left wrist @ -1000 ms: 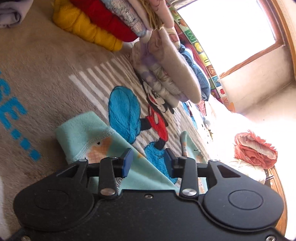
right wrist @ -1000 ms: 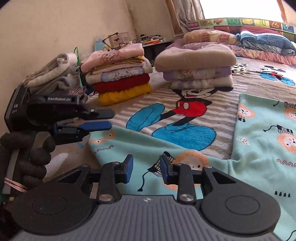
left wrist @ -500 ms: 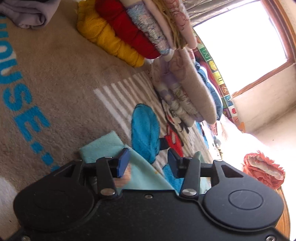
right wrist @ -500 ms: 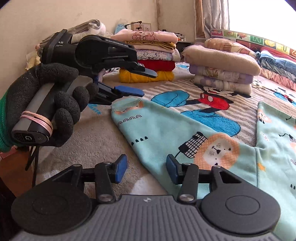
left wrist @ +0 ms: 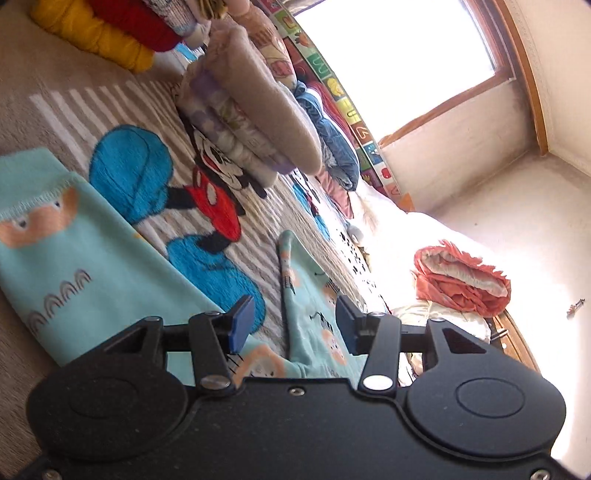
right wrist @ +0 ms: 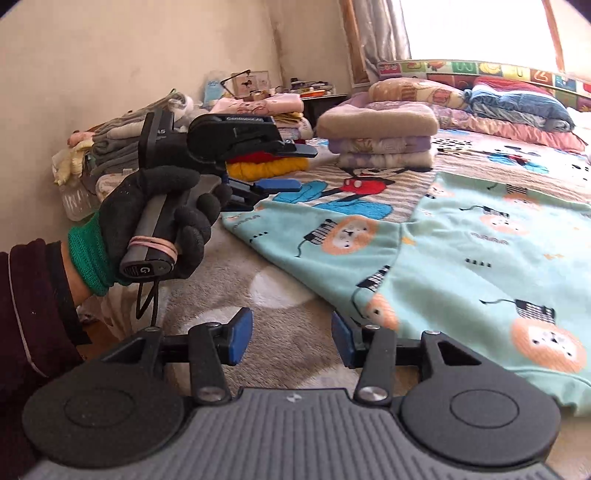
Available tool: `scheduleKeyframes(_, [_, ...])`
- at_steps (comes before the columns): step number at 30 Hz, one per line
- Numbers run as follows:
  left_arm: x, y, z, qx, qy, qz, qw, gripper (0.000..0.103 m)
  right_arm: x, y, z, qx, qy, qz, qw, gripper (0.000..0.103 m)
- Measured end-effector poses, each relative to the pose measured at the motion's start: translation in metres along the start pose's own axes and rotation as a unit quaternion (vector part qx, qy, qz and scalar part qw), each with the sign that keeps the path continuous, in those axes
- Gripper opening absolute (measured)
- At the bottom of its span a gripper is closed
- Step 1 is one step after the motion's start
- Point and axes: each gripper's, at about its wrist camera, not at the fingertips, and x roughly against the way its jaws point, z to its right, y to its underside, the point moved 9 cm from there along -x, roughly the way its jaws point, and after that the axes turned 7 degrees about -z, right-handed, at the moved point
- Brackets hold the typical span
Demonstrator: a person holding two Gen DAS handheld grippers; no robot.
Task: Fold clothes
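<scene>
1. Seen first through the left wrist camera, the left tool (left wrist: 291,325) is held low over the bed (left wrist: 44,122), and its blue pads are spread and opening with nothing pinched between them; only the garment lying below shows through the gap.
2. Under that tool the mint-green printed garment (left wrist: 96,266) is laid flat on the bed's cartoon-mouse blanket (left wrist: 207,192), with one sleeve stretched toward the left edge of the view and a second strip of the same cloth seen between the pads.
3. Beyond it, a stack of folded blankets (left wrist: 258,110) is set on the blanket, and a yellow and red folded pile (left wrist: 110,33) is seen at the top left.
4. An orange frilled cloth (left wrist: 461,280) is seen lying apart near the far right, beside the bright window (left wrist: 388,55).
5. Through the right wrist camera, the right tool (right wrist: 291,339) is held with its pads spread and nothing gripped; bare blanket is seen between them, and the garment's hem lies just beside the right pad.
6. The garment (right wrist: 480,266) is spread across the right half of this view.
7. At the left, the other tool (right wrist: 273,166) is gripped by a black-gloved left hand (right wrist: 159,221), with its jaws seen parted just above the sleeve end.
</scene>
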Motion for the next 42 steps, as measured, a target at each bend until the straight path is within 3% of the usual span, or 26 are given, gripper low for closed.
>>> scheduleKeyframes(11, [-0.051, 0.094, 0.073, -0.011, 0.077, -0.130, 0.9884, 0.046, 0.065, 0.033, 0.072, -0.138, 0.058, 0.039, 0.988, 0.051])
scheduleKeyframes(13, [-0.056, 0.108, 0.074, -0.006, 0.076, -0.144, 0.9867, 0.046, 0.079, 0.038, 0.087, -0.165, 0.067, 0.053, 0.983, 0.053])
scheduleKeyframes(15, [-0.064, 0.122, 0.063, -0.002, 0.039, -0.151, 0.9878, 0.046, 0.092, 0.043, 0.105, -0.201, 0.071, 0.069, 0.974, 0.054])
scheduleKeyframes(17, [-0.068, 0.131, 0.053, -0.015, 0.003, -0.144, 0.9895, 0.033, 0.105, 0.049, 0.124, -0.238, 0.076, 0.083, 0.965, 0.054])
scheduleKeyframes(18, [-0.067, 0.132, 0.052, -0.021, -0.002, -0.139, 0.9901, 0.032, 0.110, 0.053, 0.132, -0.253, 0.081, 0.090, 0.960, 0.054])
scheduleKeyframes(20, [-0.061, 0.129, 0.061, -0.015, 0.019, -0.129, 0.9913, 0.036, 0.124, 0.063, 0.149, -0.281, 0.090, 0.106, 0.949, 0.054])
scheduleKeyframes(21, [-0.057, 0.128, 0.063, -0.007, 0.030, -0.122, 0.9920, 0.042, 0.130, 0.068, 0.158, -0.294, 0.095, 0.116, 0.944, 0.054])
scheduleKeyframes(27, [-0.042, 0.137, 0.074, -0.004, 0.037, -0.095, 0.9948, 0.043, 0.153, 0.070, 0.197, -0.324, 0.100, 0.155, 0.928, 0.055])
scheduleKeyframes(30, [-0.041, 0.147, 0.085, -0.036, 0.024, -0.084, 0.9955, 0.043, 0.166, 0.064, 0.219, -0.336, 0.096, 0.166, 0.922, 0.055])
scheduleKeyframes(32, [-0.042, 0.155, 0.096, -0.076, 0.007, -0.078, 0.9940, 0.043, 0.174, 0.068, 0.244, -0.366, 0.096, 0.171, 0.910, 0.056])
scheduleKeyframes(34, [-0.048, 0.166, 0.107, -0.140, -0.022, -0.074, 0.9871, 0.043, 0.181, 0.078, 0.268, -0.397, 0.096, 0.174, 0.896, 0.059])
scheduleKeyframes(36, [-0.058, 0.179, 0.123, -0.208, -0.046, -0.071, 0.9744, 0.043, 0.183, 0.090, 0.289, -0.427, 0.093, 0.175, 0.882, 0.061])
scheduleKeyframes(39, [-0.075, 0.200, 0.141, -0.287, -0.082, -0.070, 0.9517, 0.043, 0.183, 0.111, 0.315, -0.489, 0.073, 0.188, 0.849, 0.061])
scheduleKeyframes(42, [-0.098, 0.222, 0.155, -0.364, -0.127, -0.067, 0.9204, 0.043, 0.181, 0.124, 0.330, -0.530, 0.045, 0.213, 0.820, 0.059])
